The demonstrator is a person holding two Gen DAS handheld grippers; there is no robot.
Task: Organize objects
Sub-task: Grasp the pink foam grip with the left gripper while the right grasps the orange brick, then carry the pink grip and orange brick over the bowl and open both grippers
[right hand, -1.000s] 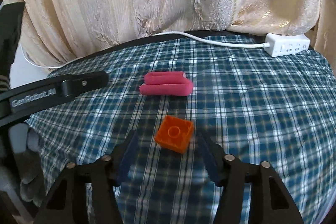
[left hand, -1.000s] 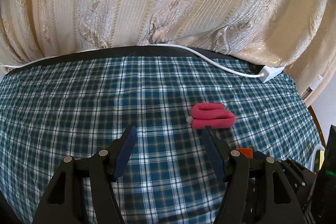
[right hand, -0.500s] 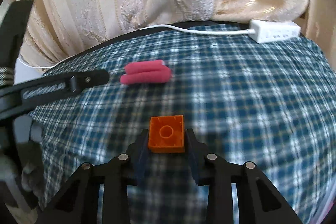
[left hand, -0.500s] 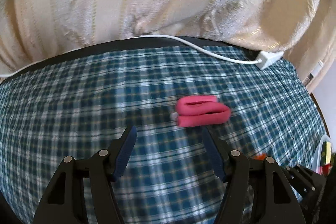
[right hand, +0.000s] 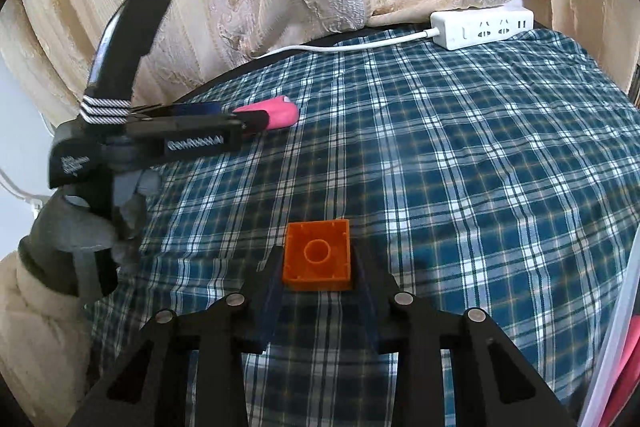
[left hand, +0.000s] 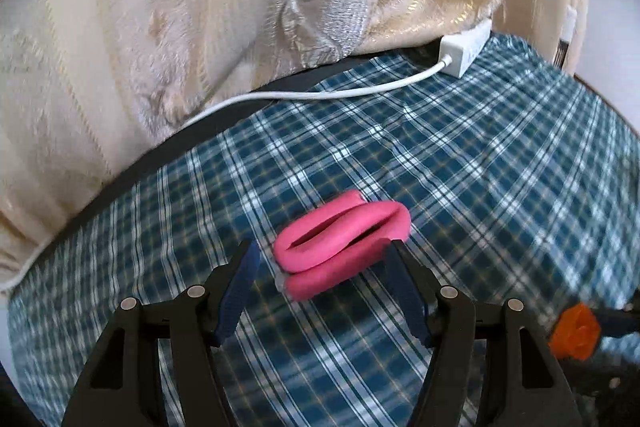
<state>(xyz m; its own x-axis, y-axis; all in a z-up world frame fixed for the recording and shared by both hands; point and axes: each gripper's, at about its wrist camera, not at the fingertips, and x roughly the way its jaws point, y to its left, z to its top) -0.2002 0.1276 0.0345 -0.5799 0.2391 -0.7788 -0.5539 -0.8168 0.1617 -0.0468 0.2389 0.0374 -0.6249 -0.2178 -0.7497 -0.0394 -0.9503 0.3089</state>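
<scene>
Since a second ago your right gripper (right hand: pixel 318 269) has clamped the orange block (right hand: pixel 317 254) above the plaid cloth (right hand: pixel 480 167), ready to carry; your left gripper (left hand: pixel 322 267), jaws apart, now straddles the folded pink band (left hand: pixel 340 241), lined up for grasping

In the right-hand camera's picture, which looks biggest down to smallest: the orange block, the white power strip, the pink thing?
1. White power strip
2. Orange block, though nearness to the camera inflates it
3. Pink foam roll, partly hidden behind the left gripper, so unsure
</scene>
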